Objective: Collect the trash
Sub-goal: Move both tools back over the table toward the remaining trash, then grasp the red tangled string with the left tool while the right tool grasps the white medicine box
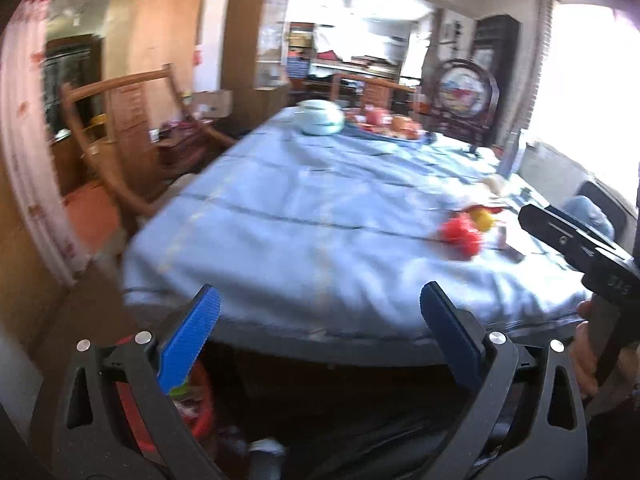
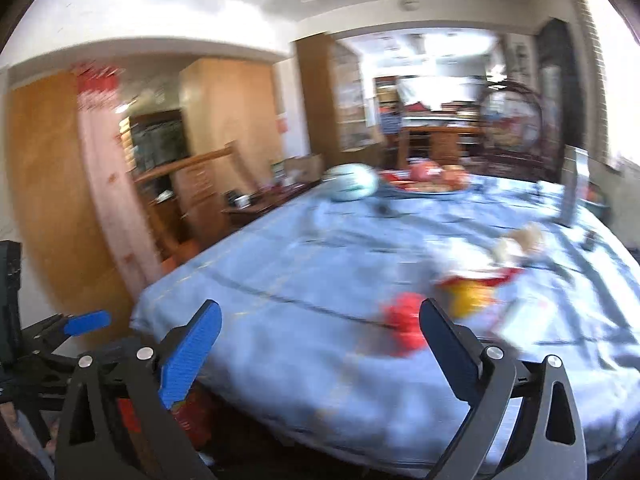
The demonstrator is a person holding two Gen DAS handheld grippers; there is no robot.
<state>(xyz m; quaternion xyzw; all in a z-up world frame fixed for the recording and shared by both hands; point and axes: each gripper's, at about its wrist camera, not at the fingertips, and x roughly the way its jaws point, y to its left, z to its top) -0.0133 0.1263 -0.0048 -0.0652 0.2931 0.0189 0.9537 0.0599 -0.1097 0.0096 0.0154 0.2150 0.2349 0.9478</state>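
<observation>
Jaws wide and empty on both left gripper (image 1: 320, 312) and right gripper (image 2: 320, 328), aimed slightly downward over desk (image 1: 280, 216) edge. Red wrapper (image 2: 402, 320) and yellow scrap (image 2: 468, 298) lying ahead on blue cloth, near right gripper. Best approached slowly, straddling red wrapper before closing.

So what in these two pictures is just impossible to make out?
- Red item and yellow item on the blue tablecloth: motion blur in both views hides what they are.
- Tray of food at the far end: too small and blurred.
- Red things under the table edge: left wrist view, hidden by the left gripper.
- Right gripper: open, holding nothing.
</observation>
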